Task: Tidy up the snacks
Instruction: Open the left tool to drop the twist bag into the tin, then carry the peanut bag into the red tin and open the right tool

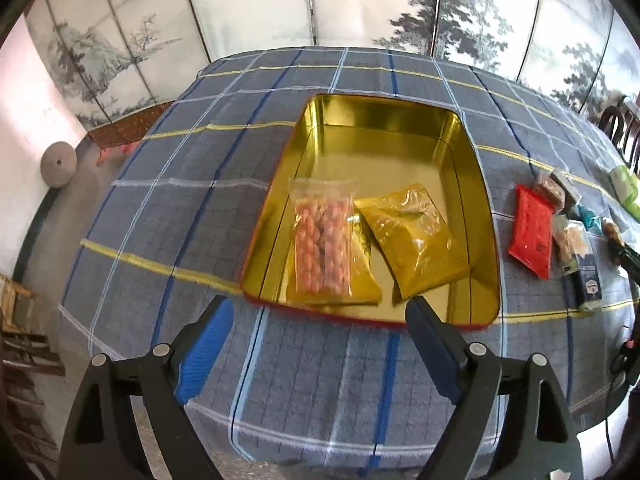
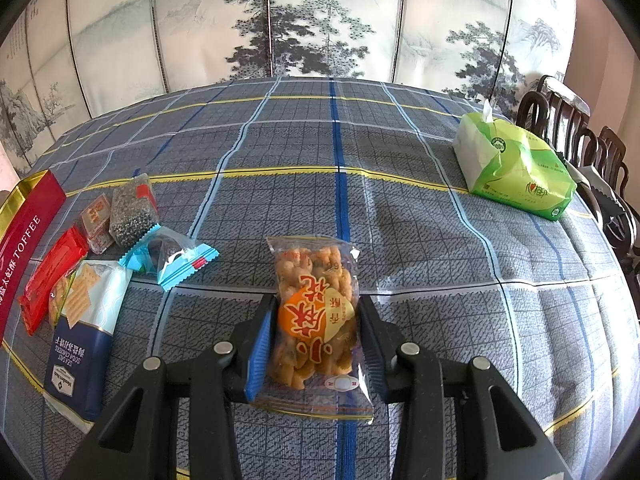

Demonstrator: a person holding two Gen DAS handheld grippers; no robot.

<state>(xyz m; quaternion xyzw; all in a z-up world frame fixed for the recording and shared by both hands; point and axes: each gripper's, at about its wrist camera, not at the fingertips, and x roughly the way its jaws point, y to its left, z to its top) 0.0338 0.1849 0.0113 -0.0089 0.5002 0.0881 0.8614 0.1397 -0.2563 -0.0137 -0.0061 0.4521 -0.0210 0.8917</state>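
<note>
Your left gripper (image 1: pixel 320 308) hangs wide and empty just short of the gold tin (image 1: pixel 476 208), where a clear bag of twists (image 1: pixel 322 246) and a yellow packet (image 1: pixel 416 240) already lie. Your right gripper (image 2: pixel 318 320) is clamped on the fried-twist packet (image 2: pixel 316 312), which looks barely clear of the counter (image 2: pixel 400 208). Its long axis runs straight away from you, between the pads, label upside down. Next, I'd judge, you carry it left into the tin's free space and lay it flat.

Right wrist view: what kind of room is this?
Probably a home dining room: a table under a plaid cloth, dark wooden chairs at its far edge, a painted landscape folding screen behind, and a tissue pack on the table.
</note>
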